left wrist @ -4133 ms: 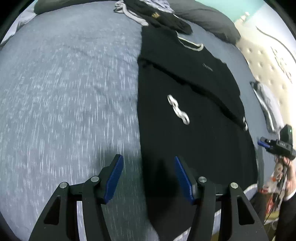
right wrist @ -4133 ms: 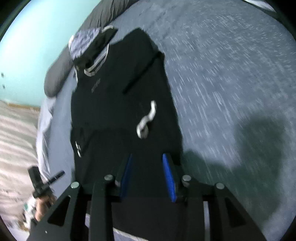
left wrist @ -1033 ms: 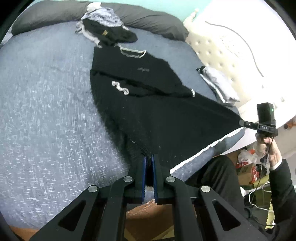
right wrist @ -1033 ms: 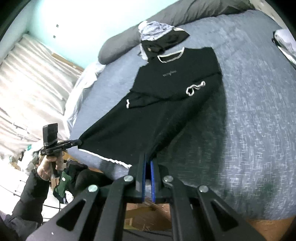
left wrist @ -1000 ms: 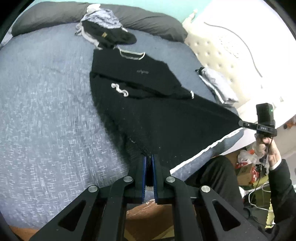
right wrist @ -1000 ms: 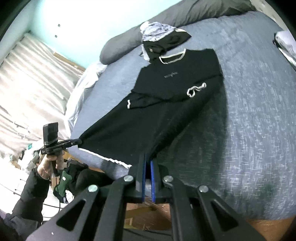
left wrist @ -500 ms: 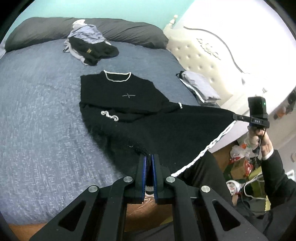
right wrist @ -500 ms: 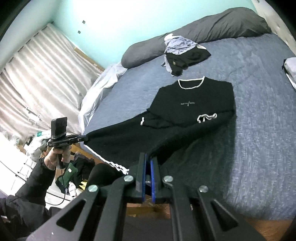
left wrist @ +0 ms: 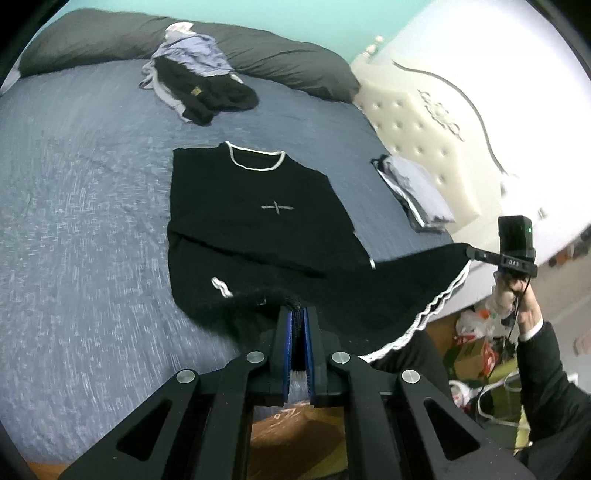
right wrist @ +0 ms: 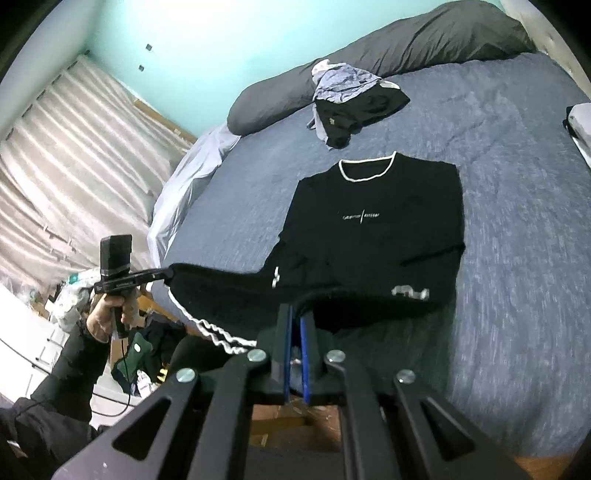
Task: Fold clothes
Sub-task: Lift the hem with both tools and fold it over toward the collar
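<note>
Grippers: left gripper [left wrist: 298, 317] and right gripper [right wrist: 294, 325] both clamped on black shirt [left wrist: 255, 206] hem.
Nearby: clothes heap [left wrist: 199, 85], folded stack [left wrist: 413, 192].
Surface: blue-grey bed [left wrist: 81, 192], teal wall [right wrist: 207, 33].

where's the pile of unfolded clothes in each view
Left wrist: the pile sits upper left of centre, on the bed in front of the pillow.
Right wrist: the pile sits upper right of centre, against the pillow.
Shared landmark: the black shirt's white collar, just below the pile in both.
</note>
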Tool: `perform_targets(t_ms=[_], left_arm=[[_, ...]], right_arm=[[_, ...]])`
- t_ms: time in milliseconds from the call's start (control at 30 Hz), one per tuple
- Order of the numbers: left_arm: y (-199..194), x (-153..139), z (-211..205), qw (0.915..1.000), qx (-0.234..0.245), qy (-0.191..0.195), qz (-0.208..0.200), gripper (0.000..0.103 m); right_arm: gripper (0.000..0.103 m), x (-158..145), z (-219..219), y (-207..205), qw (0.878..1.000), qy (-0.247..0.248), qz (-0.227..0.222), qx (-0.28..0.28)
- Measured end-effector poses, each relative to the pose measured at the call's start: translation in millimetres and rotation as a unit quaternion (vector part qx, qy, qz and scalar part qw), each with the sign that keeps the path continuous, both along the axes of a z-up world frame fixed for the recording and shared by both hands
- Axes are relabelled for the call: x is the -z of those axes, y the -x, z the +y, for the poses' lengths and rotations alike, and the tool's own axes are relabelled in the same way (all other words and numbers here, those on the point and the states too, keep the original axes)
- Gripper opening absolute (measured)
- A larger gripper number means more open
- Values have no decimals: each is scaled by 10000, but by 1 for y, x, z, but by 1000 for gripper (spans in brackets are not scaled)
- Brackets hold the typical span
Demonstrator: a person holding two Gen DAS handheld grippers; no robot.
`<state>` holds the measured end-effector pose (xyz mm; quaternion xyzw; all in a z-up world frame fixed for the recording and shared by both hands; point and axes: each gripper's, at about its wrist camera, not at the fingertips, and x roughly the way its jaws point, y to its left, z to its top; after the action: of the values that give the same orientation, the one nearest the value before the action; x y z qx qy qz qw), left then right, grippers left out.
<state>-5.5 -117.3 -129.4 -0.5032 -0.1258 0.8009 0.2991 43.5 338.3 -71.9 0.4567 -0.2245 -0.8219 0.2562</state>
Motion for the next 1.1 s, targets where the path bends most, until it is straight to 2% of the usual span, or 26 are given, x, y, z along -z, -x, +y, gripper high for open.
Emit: perform_targets(t_ms=[267, 767, 1100], left_arm=[[86, 19, -14, 9986, -434, -222, -183, 6], [268, 82, -9, 9929, -825, -532, -673, 7], [345, 134, -2, 9880, -1084, -593, -932, 7]], right_arm=[[4, 15, 29, 90, 9987, 311, -110, 379], [4, 94, 83, 246, 9913, 588, -622, 1001], [4, 149, 112, 317, 9828, 641, -986, 1422]])
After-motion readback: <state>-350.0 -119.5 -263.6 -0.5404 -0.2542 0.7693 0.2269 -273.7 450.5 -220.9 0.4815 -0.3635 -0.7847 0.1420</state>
